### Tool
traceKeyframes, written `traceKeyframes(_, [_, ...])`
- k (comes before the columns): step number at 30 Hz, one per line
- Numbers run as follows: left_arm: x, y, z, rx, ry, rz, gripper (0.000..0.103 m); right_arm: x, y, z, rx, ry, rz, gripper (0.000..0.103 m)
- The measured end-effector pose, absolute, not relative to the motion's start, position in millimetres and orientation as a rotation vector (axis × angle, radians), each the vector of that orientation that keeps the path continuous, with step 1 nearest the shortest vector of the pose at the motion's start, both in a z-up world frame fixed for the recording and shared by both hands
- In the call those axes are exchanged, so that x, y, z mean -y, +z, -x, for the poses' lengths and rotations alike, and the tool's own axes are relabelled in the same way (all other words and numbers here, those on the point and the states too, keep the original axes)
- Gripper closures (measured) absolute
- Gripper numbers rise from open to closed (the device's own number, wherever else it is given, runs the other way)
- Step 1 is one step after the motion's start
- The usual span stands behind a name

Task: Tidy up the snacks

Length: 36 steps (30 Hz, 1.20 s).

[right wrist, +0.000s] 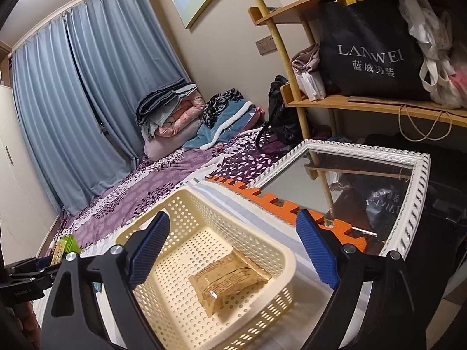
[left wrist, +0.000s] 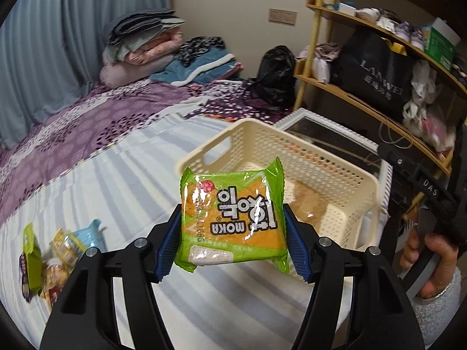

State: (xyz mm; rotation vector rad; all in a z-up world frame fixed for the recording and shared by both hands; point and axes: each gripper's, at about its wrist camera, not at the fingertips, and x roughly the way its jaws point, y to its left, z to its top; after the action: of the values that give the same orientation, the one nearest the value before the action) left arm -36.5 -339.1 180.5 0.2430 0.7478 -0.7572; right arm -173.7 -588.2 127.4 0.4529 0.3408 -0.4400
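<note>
My left gripper (left wrist: pixel 232 230) is shut on a green and orange snack packet (left wrist: pixel 233 204), held up in front of a cream perforated basket (left wrist: pixel 292 138) on the striped bed sheet. A tan wrapped snack (right wrist: pixel 230 280) lies flat on the floor of the basket (right wrist: pixel 287 258). My right gripper (right wrist: pixel 233 218) hovers over the basket, open, with nothing between its blue pads (right wrist: pixel 149 245). In the left wrist view a hand (left wrist: pixel 432 262) holds the right gripper's handle at the right edge. The green packet (right wrist: pixel 65 248) also shows at the lower left of the right wrist view.
Several loose snack packets (left wrist: pixel 49 262) lie on the sheet at the left. A white-framed mirror (right wrist: pixel 408 204) and an orange foam mat (right wrist: pixel 280 201) lie beyond the basket. A wooden shelf (right wrist: pixel 379 105) with bags stands at the right. Folded bedding (left wrist: pixel 146 43) sits at the bed's far end.
</note>
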Motion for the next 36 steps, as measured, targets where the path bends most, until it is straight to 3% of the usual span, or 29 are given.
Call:
traceKeyframes(14, [416, 179, 73, -0.731, -0.955, -0.321, 0.037, 604, 134, 194, -0.330, -0.507, -0.438, 0.011])
traceKeyframes(16, [422, 177, 78, -0.733, -0.978, -0.331, 0.030, 604, 135, 195, -0.329, -0.506, -0.438, 0.010])
traceKeyframes(19, [426, 179, 85, -0.711, -0.980, -0.330, 0.005, 603, 135, 195, -0.330, -0.504, -0.437, 0.008])
traceKeyframes(36, [410, 184, 82, -0.666, -0.869, -0.375, 0.003, 593, 139, 188, -0.347, -0.523, -0.422, 0.005])
